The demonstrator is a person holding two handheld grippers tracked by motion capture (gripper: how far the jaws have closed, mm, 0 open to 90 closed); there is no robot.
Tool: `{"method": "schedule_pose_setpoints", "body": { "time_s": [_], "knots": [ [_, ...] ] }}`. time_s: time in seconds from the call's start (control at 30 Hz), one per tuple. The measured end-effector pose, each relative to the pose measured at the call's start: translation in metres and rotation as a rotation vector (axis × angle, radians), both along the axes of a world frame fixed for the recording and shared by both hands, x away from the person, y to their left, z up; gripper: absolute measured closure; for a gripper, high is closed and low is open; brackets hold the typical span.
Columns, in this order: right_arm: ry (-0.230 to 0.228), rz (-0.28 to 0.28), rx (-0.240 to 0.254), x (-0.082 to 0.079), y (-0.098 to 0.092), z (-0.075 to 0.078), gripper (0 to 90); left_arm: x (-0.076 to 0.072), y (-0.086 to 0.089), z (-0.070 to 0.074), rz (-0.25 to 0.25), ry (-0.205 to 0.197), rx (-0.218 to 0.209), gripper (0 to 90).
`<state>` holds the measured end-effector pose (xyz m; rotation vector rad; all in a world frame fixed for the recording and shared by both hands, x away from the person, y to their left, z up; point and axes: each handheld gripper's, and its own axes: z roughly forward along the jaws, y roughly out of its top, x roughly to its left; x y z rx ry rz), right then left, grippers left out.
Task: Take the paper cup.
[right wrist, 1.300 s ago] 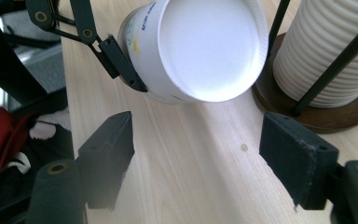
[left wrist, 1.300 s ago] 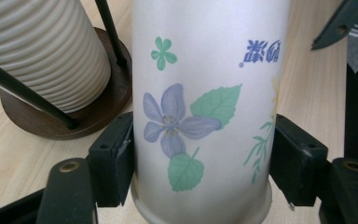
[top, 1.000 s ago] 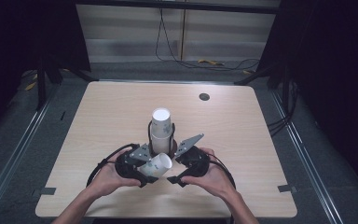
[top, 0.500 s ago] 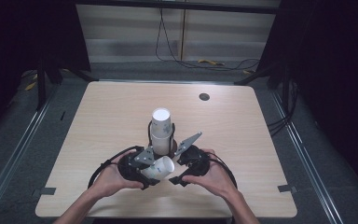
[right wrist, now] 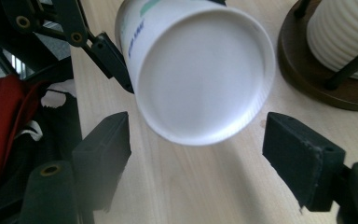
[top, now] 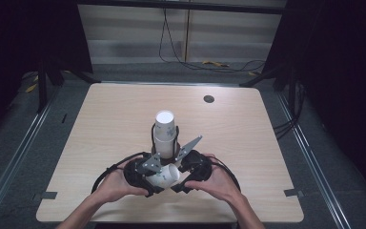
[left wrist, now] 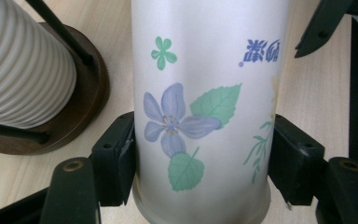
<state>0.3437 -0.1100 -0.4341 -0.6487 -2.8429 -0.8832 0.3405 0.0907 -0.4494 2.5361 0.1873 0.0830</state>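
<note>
the left gripper (left wrist: 193, 186) is clamped on a flower-printed paper cup (left wrist: 205, 102), its pads pressed against both sides of the cup wall near the rim. the cup lies tilted, just in front of the wooden cup holder (top: 165, 143), which carries an upright stack of ribbed cups (top: 165, 125). the right gripper (right wrist: 196, 163) stands with jaws apart, holding nothing; the cup's white base (right wrist: 200, 74) hovers beyond its pads, not touching them. both grippers sit close together on the near side of the holder. the bench (top: 105, 114) is bare wood beyond and to both sides of the holder, out to every edge, save a small dark round fitting (top: 208, 98) near the far right corner.
</note>
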Motion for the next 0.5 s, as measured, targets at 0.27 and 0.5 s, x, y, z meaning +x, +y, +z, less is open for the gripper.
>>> {"method": "schedule_pose_setpoints", "body": {
  "time_s": [0.27,0.5],
  "knots": [
    [-0.026,0.029,0.009,-0.002,0.003,0.002,26.3,-0.006,-0.008,-0.002,-0.042,0.002,0.020,33.1],
    [-0.019,0.046,0.020,-0.005,0.004,0.004,30.4,-0.010,-0.011,-0.002,-0.055,-0.003,0.023,33.1]
  ]
}}
